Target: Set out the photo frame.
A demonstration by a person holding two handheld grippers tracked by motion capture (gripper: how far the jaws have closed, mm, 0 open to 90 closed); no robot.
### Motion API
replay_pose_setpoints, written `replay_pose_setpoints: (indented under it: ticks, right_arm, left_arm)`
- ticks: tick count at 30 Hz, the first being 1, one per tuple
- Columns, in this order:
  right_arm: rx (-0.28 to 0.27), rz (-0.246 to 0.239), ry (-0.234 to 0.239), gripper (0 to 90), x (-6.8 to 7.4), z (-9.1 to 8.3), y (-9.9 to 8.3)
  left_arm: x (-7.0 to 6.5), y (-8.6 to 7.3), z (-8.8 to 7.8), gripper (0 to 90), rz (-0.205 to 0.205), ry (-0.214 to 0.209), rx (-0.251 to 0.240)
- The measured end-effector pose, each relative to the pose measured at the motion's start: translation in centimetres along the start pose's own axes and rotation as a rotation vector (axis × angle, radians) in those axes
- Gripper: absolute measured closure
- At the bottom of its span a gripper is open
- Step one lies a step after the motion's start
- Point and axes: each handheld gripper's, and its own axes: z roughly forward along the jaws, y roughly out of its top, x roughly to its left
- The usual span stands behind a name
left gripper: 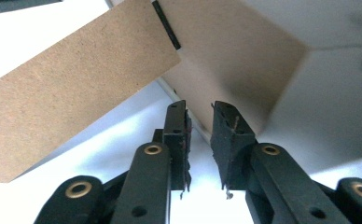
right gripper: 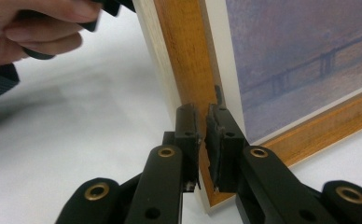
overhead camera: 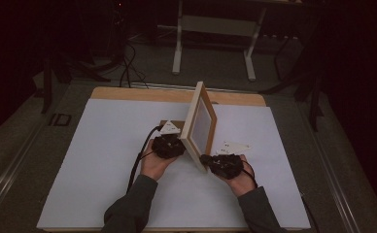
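- From the high view, a picture frame (overhead camera: 199, 127) stands upright on edge on the white table cover (overhead camera: 104, 160), turned so its glass side faces the person's right.
- The left gripper (overhead camera: 168, 144) sits just behind the frame, the right gripper (overhead camera: 223, 164) at its near lower corner; each is carried in a hand.
- The left gripper view gives what the high view hides: the brown backing board (left gripper: 230, 56) of the frame, and a cardboard stand flap (left gripper: 72, 88) swung out from it on a dark hinge strip (left gripper: 166, 25).
- In that view the left jaws stand a little apart, with a clear gap between them. Nothing is pinched; the tips point at the board's lower edge.
- The right gripper view shows the front: a hazy painting of a bridge (right gripper: 305, 60) behind a pale mat, inside a wooden moulding (right gripper: 188, 60).
- Here the right gripper (right gripper: 202, 116) has a narrow slit between its jaws, which straddle the moulding's front edge near the corner; whether the pads press on the wood cannot be told.
- The other hand (right gripper: 34, 28) appears in the top left of this view, beyond the frame.
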Motion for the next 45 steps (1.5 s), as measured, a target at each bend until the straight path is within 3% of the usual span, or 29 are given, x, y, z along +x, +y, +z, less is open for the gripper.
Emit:
replay_pose_setpoints:
  ticks: [19,29,35,45]
  right_arm:
    - [0.011,0.006,0.001,79.1,-0.2,0.0,-0.2]
    - [0.017,0.008,-0.001,78.3,-0.4,0.1,-0.3]
    - [0.015,0.009,-0.010,77.7,-0.6,-0.2,-0.4]
    - [0.014,0.022,-0.028,76.9,-1.1,-0.6,-0.5]
  left_arm:
    - [0.0,-0.4,-2.4,67.9,-0.020,0.020,-0.001]
    - [-0.1,-0.8,-3.3,55.9,-0.009,0.057,0.018]
    - [-0.1,-1.1,-3.6,50.6,0.000,0.038,0.044]
    - [-1.0,-1.0,-4.0,40.5,0.037,0.013,0.037]
